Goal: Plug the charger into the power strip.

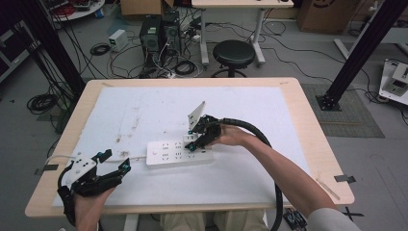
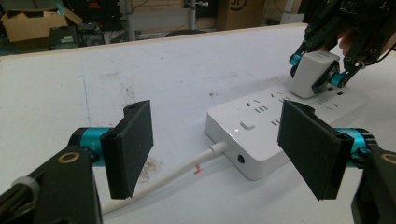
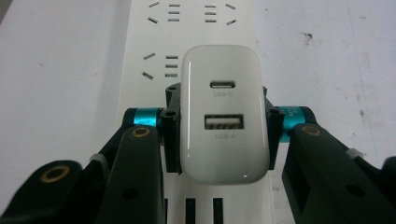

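Observation:
A white power strip (image 1: 168, 153) lies in the middle of the white mat, its cable (image 2: 173, 172) running off to the left. My right gripper (image 1: 194, 140) is shut on a white USB charger (image 3: 226, 114), with a USB-C and a USB-A port on its face, and holds it on the right part of the power strip (image 3: 187, 28). The charger (image 2: 312, 73) touches the strip's top (image 2: 261, 121); I cannot tell how deep it sits. My left gripper (image 1: 114, 162) hovers open near the table's front left, its pads (image 2: 133, 144) wide apart and aimed at the strip's cable end.
The white mat (image 1: 144, 115) covers most of the wooden table (image 1: 308, 125). A black stool (image 1: 234, 54), computer boxes and loose cables stand on the floor beyond the far edge. A black frame post (image 1: 358, 53) rises at the right.

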`<state>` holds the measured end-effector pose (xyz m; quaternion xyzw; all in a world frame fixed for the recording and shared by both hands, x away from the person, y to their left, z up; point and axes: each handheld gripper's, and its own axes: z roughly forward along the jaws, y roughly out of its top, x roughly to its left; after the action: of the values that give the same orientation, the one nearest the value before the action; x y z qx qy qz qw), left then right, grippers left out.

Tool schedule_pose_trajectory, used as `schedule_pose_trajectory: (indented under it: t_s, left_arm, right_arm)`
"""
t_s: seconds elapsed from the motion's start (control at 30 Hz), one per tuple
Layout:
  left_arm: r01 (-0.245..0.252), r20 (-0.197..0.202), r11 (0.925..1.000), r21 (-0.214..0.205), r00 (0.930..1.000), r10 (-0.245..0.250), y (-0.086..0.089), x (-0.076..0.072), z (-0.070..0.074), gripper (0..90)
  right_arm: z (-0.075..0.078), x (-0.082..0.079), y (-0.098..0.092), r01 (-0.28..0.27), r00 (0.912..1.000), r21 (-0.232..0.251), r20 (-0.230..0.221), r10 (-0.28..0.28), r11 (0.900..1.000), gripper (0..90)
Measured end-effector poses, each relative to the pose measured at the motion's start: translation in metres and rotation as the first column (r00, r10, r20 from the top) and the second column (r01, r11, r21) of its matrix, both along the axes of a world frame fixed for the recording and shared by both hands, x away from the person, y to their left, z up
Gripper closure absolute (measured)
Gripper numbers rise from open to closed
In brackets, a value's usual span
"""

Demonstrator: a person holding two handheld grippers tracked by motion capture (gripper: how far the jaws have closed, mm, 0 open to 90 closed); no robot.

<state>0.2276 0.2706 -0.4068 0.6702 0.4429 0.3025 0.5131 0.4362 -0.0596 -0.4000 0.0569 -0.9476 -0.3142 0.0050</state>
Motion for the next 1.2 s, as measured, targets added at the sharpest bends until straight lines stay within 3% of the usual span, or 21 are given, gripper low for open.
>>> schedule_pose_trajectory:
  t_s: [0.17, 0.27, 0.3, 0.37, 0.4, 0.6, 0.8, 1.2]
  left_arm:
    - [0.002, 0.002, 1.0000, 0.001, 1.0000, -0.002, 0.000, -0.002, 0.000, 26.7]
    - [0.000, 0.002, 1.0000, -0.002, 1.0000, 0.000, 0.001, -0.003, 0.000, 26.7]
    - [-0.003, 0.002, 1.0000, -0.003, 1.0000, 0.003, 0.002, -0.004, 0.000, 26.7]
    - [-0.008, 0.001, 0.9999, -0.007, 1.0000, 0.008, 0.004, -0.005, 0.000, 26.7]
    - [-0.011, 0.001, 0.9999, -0.006, 0.9999, 0.011, 0.006, -0.006, 0.000, 26.7]
    - [-0.017, 0.001, 0.9998, 0.000, 0.9998, 0.017, 0.010, -0.008, 0.003, 26.7]
    - [-0.013, 0.004, 0.9999, -0.002, 0.9999, 0.013, 0.008, -0.007, 0.004, 26.7]
    - [-0.016, 0.009, 0.9999, 0.000, 0.9998, 0.016, 0.011, -0.009, 0.007, 26.7]
  right_arm:
    - [-0.003, -0.007, -0.002, 0.022, 0.9988, 0.024, 0.043, -0.023, 0.9995, 64.0]
    - [-0.004, -0.004, -0.003, 0.029, 0.9994, 0.029, 0.017, -0.030, 0.9992, 64.0]
    - [-0.007, 0.003, -0.003, 0.027, 0.9990, 0.042, -0.038, -0.025, 0.9987, 64.0]
    - [-0.007, 0.005, -0.002, 0.023, 0.9984, 0.034, -0.052, -0.021, 0.9991, 64.0]
    - [-0.007, 0.003, 0.000, 0.019, 0.9994, 0.030, -0.031, -0.018, 0.9993, 64.0]
    - [-0.009, 0.002, -0.001, 0.018, 0.9996, 0.039, -0.022, -0.017, 0.9991, 63.9]
    - [-0.011, 0.002, -0.003, 0.037, 0.9985, 0.050, -0.043, -0.034, 0.9981, 63.8]
    - [-0.009, 0.001, -0.001, 0.036, 0.9991, 0.038, -0.025, -0.035, 0.9986, 63.4]
